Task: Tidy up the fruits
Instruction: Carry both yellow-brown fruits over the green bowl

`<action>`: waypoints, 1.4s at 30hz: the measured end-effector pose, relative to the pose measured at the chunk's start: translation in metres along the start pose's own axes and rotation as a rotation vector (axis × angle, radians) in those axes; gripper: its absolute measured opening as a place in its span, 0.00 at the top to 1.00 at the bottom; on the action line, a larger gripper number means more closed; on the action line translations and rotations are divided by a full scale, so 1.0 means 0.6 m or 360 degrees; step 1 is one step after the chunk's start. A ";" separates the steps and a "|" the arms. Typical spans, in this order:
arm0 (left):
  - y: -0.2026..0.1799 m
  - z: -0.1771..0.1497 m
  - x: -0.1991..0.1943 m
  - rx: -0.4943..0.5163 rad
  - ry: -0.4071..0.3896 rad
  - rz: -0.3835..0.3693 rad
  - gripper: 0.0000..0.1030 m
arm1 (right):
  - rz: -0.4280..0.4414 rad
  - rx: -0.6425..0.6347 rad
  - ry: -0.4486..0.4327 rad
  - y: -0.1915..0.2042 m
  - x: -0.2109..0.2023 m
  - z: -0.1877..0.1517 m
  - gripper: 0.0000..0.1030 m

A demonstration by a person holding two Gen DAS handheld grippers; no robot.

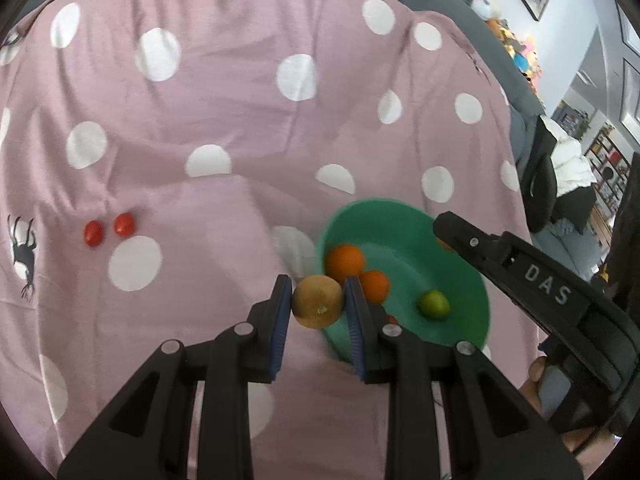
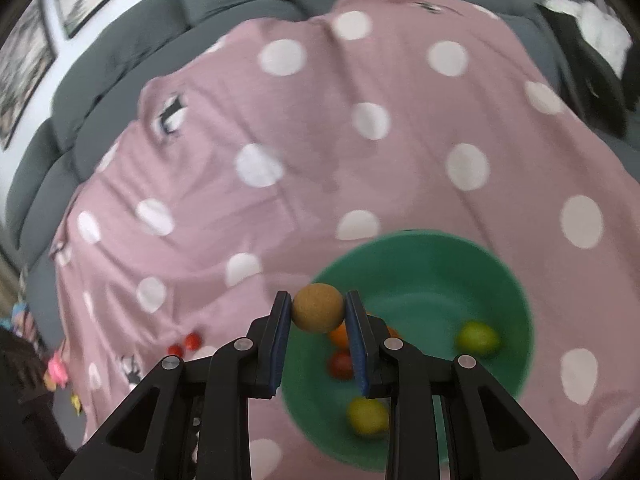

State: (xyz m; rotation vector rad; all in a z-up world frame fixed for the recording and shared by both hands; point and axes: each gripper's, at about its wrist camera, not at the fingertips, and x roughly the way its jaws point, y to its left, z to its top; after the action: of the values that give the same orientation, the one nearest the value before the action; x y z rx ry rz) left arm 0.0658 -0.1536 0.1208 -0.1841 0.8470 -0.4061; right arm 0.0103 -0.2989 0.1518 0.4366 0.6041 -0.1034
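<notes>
Now you are holding a brown round fruit in each hand: the left gripper [image 1: 318, 300] is pinching one brown fruit [image 1: 318, 301] tight between its pads at the near rim of the green bowl [image 1: 460, 276], the right gripper [image 2: 318, 308] is clamping another [image 2: 318, 308] over the bowl. Oranges [image 1: 345, 263] and a lime [image 1: 434, 304] are already lying inside. Farther out, two small red fruits [image 1: 108, 229] are waiting on the dotted cloth [image 1: 224, 92].

Pink polka-dot cloth [image 1: 224, 120] over grey sofa [image 2: 120, 60]; framed pictures [image 2: 24, 60] on wall; colourful toys [image 1: 520, 52] behind.
</notes>
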 end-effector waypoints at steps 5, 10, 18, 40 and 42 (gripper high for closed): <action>-0.032 -0.002 0.018 0.0044 0.0043 -0.0074 0.74 | -0.0064 0.0123 -0.0033 -0.042 -0.012 0.006 0.72; -0.057 -0.008 0.037 0.0092 0.0083 -0.0130 0.74 | -0.0111 0.0172 -0.0051 -0.059 -0.017 0.007 0.72; -0.075 -0.008 0.055 0.0095 0.0120 -0.0238 0.74 | -0.0233 0.0186 -0.0037 -0.074 -0.012 0.007 0.72; -0.076 -0.022 0.092 0.0087 0.0239 -0.0279 0.74 | -0.0368 0.0174 0.0086 -0.090 0.019 0.006 0.72; -0.075 -0.023 0.095 0.0084 0.0249 -0.0275 0.74 | -0.0381 0.0169 0.0093 -0.089 0.020 0.005 0.72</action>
State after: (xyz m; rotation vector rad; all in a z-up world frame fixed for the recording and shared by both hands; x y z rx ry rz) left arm 0.0765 -0.2179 0.0866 -0.1790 0.9763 -0.6105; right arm 0.0101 -0.3482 0.1272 0.4700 0.7089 -0.3530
